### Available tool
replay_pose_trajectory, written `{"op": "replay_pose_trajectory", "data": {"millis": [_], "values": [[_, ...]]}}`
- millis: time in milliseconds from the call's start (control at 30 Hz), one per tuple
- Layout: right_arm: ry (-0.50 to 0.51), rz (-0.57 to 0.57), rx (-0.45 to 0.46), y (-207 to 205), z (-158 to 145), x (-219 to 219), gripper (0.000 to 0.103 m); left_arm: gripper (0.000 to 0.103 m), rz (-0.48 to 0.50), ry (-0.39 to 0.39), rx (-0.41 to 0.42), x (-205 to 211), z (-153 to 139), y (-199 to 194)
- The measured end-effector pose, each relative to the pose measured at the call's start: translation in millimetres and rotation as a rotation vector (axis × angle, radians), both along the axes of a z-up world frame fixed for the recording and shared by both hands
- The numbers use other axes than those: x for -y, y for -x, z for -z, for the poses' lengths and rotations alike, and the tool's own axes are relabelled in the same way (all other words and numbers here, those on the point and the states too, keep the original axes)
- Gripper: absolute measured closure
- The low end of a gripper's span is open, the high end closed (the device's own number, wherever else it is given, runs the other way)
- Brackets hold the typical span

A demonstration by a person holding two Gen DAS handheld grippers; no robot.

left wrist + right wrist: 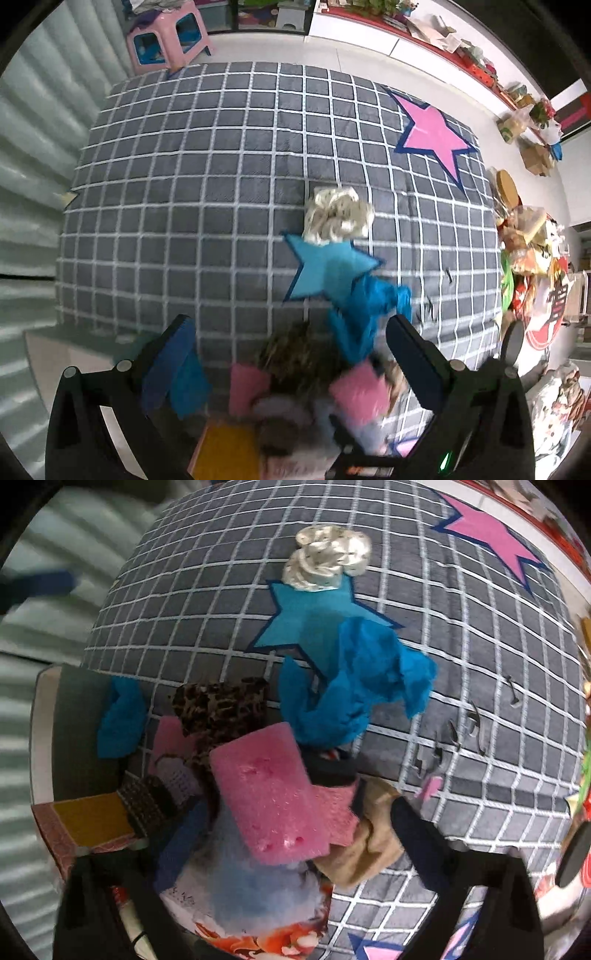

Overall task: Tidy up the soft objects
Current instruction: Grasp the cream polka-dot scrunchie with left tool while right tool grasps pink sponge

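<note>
Pile: pink sponge (271, 794), leopard cloth (221, 709), tan fabric (369, 845) heaped at mat edge, unsorted.
Sorted: white bundle (328, 559), blue cloth (354, 686) by blue star (314, 616).
Right gripper (295, 845): spread around sponge, not clamping.
Left gripper (291, 358): apart, empty.
Pink star (432, 133): bare.

pink sponge (271, 797) amid jaws; blue cloth (354, 686)

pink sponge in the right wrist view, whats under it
The pink sponge lies on a pile: pale blue fluffy fabric, beige cloth and leopard-print fabric show around it. What lies directly beneath is covered.
</note>
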State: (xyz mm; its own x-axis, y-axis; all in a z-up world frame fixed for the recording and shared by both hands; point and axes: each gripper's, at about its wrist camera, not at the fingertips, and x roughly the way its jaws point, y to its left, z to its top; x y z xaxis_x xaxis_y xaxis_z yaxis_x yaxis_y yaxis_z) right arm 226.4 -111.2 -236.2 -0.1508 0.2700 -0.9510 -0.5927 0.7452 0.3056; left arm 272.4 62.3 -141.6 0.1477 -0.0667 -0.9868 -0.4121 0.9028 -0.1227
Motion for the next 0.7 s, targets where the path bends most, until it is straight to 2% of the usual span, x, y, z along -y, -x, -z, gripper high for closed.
{"op": "replay_pose_trajectory", "data": {"millis": [33,100,167,400,533,567,600,700], "values": [[-0.010,-0.008,-0.011,1,2,-1,0.026,0.000,-0.002,0.011,-0.006,-1,7,-9],[-0.014,-0.024,-0.022,3,8,0,0.049,0.000,-0.003,0.015,-0.023,0,21,-24],[-0.027,-0.015,-0.024,0,9,7,0.057,0.000,0.005,-0.001,-0.034,4,33,-38],[-0.131,0.112,-0.083,-22,-7,51,0.057,0.000,0.039,-0.067,-0.045,28,80,-91],[-0.160,0.175,-0.100,-30,-16,73,0.057,0.001,0.085,-0.186,-0.101,41,110,-109],[-0.163,0.188,-0.103,-31,-18,80,0.057,0.003,0.085,-0.209,-0.116,42,116,-111],[-0.164,0.201,-0.104,-31,-18,86,0.057,0.011,0.084,-0.214,-0.133,41,123,-112],[-0.167,0.234,-0.113,-35,-20,101,0.057,0.031,0.056,-0.168,-0.201,36,140,-113]]}}
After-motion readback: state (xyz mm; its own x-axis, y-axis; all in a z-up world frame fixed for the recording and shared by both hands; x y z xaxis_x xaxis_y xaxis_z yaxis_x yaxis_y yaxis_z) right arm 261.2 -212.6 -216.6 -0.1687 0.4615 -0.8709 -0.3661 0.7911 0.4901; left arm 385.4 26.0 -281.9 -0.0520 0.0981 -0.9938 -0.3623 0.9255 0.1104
